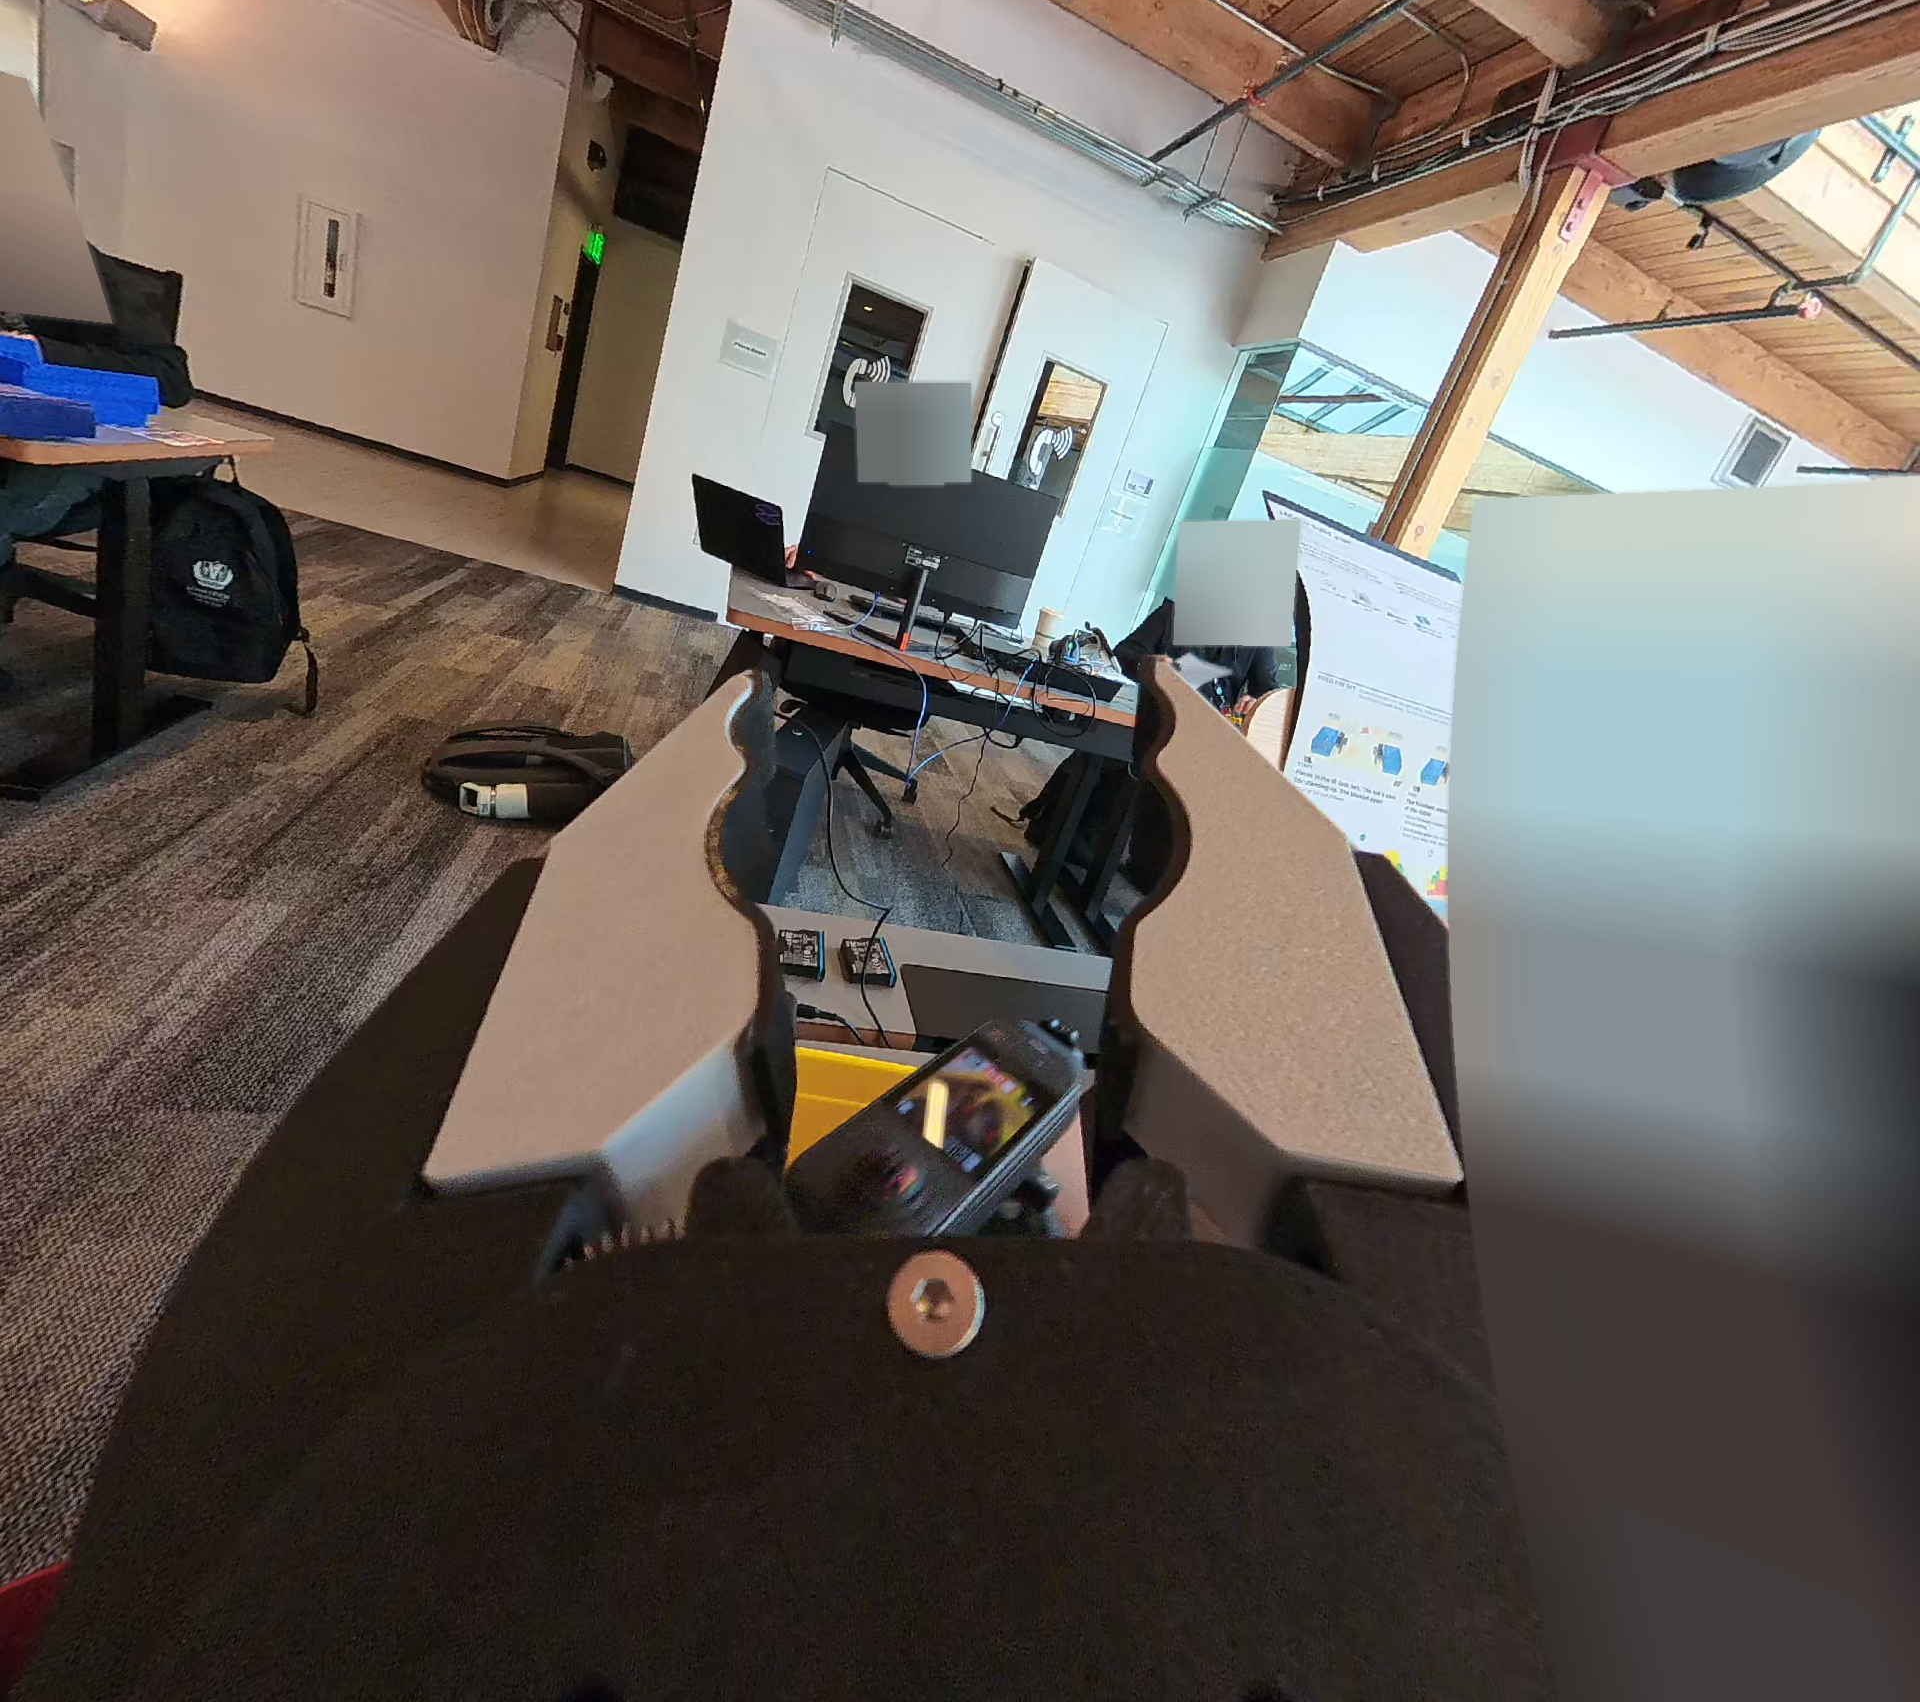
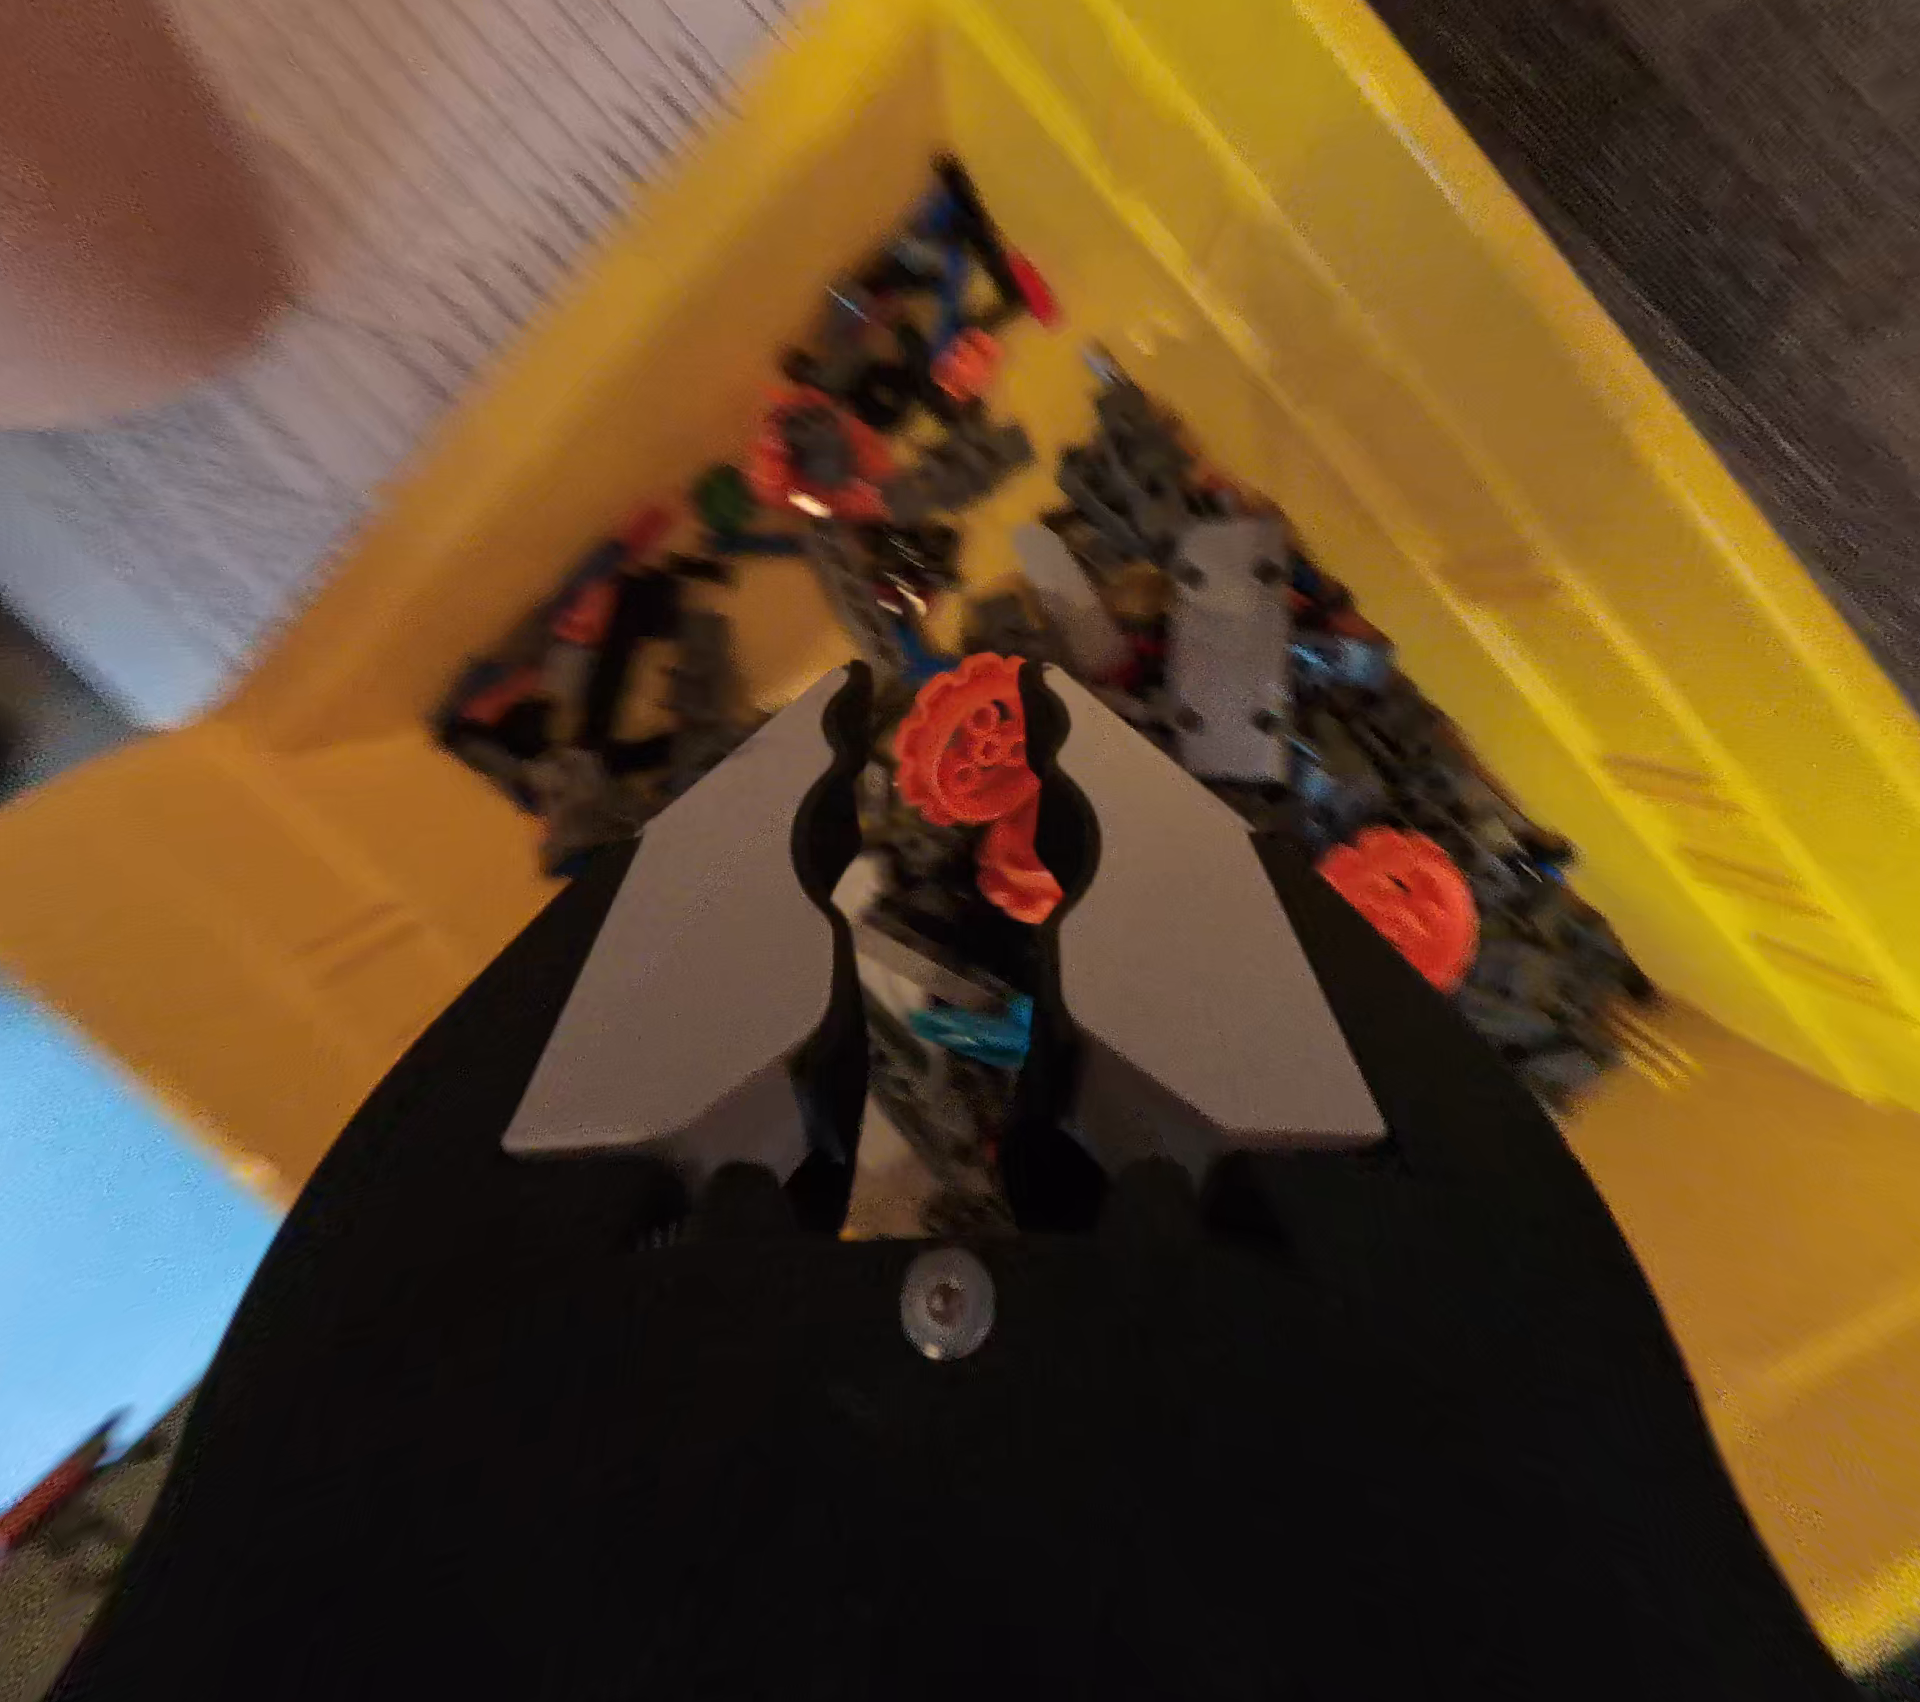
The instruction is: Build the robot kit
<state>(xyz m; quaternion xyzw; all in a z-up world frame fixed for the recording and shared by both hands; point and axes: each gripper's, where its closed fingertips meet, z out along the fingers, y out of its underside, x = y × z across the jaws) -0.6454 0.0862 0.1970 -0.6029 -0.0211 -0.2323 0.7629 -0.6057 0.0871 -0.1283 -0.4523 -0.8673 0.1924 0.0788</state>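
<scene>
My right gripper (image 2: 948,684) hangs over a yellow bin (image 2: 1195,125) filled with several small toy building parts (image 2: 1226,644) in black, grey, blue and red. Its jaws are narrowly apart and hold a red toothed wheel (image 2: 961,743) with a second red piece (image 2: 1020,873) behind it. Both stay sharp while the bin is blurred. Another red wheel (image 2: 1403,909) lies in the bin to the right. My left gripper (image 1: 951,681) is open and empty, raised and pointing across an office. Low between its fingers I see a small handheld device with a lit screen (image 1: 940,1122) and a bit of the yellow bin (image 1: 831,1096).
A desk (image 1: 935,665) with a monitor, laptop and cables stands ahead in the left wrist view. Two small black batteries (image 1: 836,956) lie on a nearer surface. A backpack (image 1: 223,582) leans by a table at left, and a bag (image 1: 525,769) lies on the carpet. A poster board (image 1: 1371,686) stands at right. Across from one pair of fingers to the other is roughly 30 centimetres.
</scene>
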